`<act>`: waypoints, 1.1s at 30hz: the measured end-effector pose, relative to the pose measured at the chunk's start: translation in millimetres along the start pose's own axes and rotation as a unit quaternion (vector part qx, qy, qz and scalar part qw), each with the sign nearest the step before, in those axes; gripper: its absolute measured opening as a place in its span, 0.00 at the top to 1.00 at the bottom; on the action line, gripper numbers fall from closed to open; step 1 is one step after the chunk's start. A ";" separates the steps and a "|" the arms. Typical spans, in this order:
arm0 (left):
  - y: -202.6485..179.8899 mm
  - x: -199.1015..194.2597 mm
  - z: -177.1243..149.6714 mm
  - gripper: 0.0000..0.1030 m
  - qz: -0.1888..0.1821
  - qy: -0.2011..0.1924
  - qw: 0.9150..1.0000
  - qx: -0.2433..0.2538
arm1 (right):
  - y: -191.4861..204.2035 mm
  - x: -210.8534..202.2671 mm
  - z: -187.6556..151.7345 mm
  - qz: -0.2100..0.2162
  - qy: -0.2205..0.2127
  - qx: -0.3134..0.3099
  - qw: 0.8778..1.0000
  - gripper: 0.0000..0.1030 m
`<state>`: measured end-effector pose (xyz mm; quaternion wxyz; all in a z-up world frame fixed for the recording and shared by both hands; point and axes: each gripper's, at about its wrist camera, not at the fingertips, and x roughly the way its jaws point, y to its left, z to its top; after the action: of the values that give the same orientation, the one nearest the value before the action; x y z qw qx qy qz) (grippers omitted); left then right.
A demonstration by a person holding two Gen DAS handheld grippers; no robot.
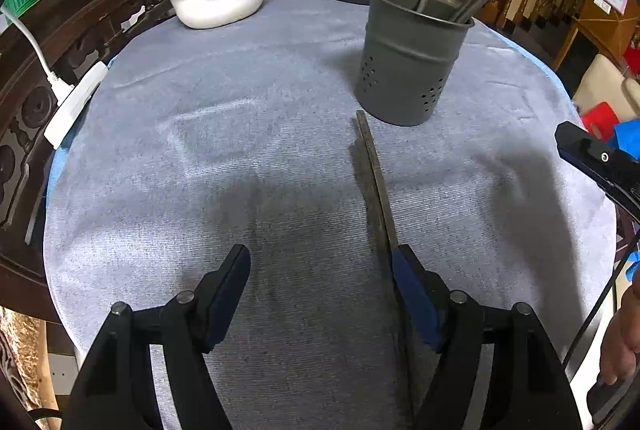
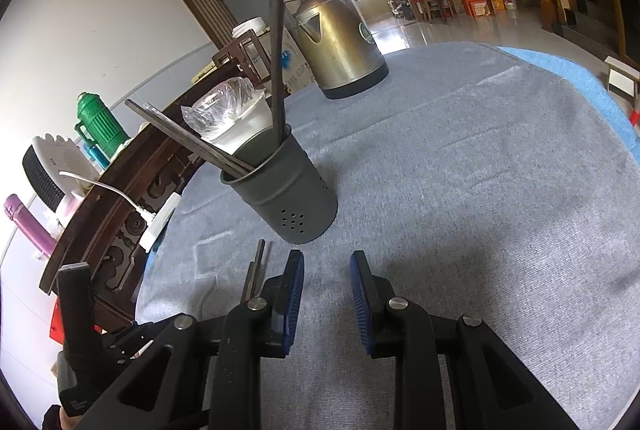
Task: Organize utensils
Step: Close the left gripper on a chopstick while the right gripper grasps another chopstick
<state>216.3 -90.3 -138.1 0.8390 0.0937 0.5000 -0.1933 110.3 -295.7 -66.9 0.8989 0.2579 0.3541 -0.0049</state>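
Counter point(image 1: 240, 150) under grey cloth; perforated utensil holder point(image 1: 404, 70) upright, chopsticks inside; loose chopstick pair point(image 1: 374, 182) flat just before it, beside left gripper point(image 1: 320, 294), jaws wide; right gripper point(image 2: 327, 294) half-open, empty; centre jaws over pair before closing.

1. One grey utensil holder point(image 1: 408, 70) stands far right on the cloth.
2. Chopsticks point(image 2: 276, 62) in it: about six, hard to separate.
3. Loose chopsticks point(image 1: 374, 174) near the holder: two, seen from the right wrist.
4. One brass kettle point(image 2: 340, 46), far.
5. One white bowl point(image 1: 218, 0), far left.
6. One power strip point(image 1: 74, 104), left edge.
7. Two grippers: the left gripper point(image 1: 320, 294) and the right gripper point(image 2: 326, 294).
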 end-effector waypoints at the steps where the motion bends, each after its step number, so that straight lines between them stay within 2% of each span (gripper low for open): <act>1: -0.3 1.0 0.2 0.28 0.004 0.000 1.000 0.001 | 0.7 0.3 -0.1 0.000 0.001 -0.001 1.000 0.74; 15: 8.3 8.3 -2.5 0.28 0.011 0.014 1.000 -0.011 | 3.4 3.5 -0.6 -0.001 0.005 -0.006 1.000 0.74; 17: 8.8 8.2 -2.9 0.28 0.001 0.014 1.000 -0.016 | 3.0 4.4 -1.0 -0.001 0.006 -0.004 1.000 0.74; 21: 4.2 6.9 -2.9 0.28 0.013 0.010 1.000 -0.004 | 3.7 5.4 -0.7 0.000 0.008 -0.006 1.000 0.74; 25: 5.5 2.1 -1.3 0.28 -0.004 0.007 1.000 -0.016 | 5.2 4.7 0.2 0.000 0.007 -0.010 1.000 0.74; 33: -2.4 8.0 0.6 0.28 0.002 0.011 1.000 -0.002 | 4.2 9.3 -2.4 0.003 0.016 -0.010 1.000 0.74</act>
<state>219.2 -94.6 -144.8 0.8337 0.0949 0.5099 -0.1898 116.6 -289.3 -72.4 0.8955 0.2504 0.3679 0.0052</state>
